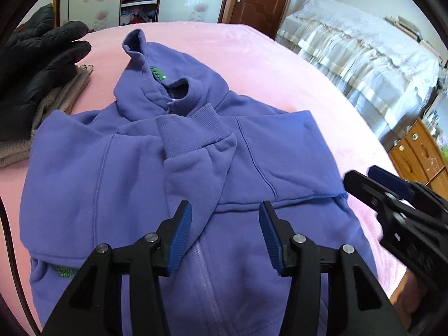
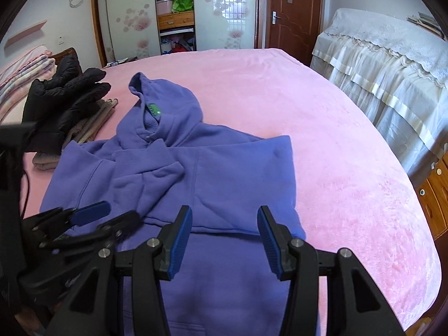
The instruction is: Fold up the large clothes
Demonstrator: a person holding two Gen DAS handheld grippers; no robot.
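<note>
1. The left gripper (image 1: 225, 235) hangs over the zip front of the purple hoodie (image 1: 134, 173), jaws apart, nothing between them.
2. The right gripper (image 2: 224, 236) is likewise released, above the hoodie's right side.
3. The hoodie lies near the bed's near edge, both sleeves folded across the chest, hood towards the far edge; its hem is cut off by the grippers.
4. A black jacket (image 2: 60, 98) sits at the left edge on a knitted garment (mostly hidden).
5. The pink bed cover (image 2: 336, 154) fills the surface; beyond stand a wardrobe (image 2: 173, 14) and a door (image 2: 294, 8).
</note>
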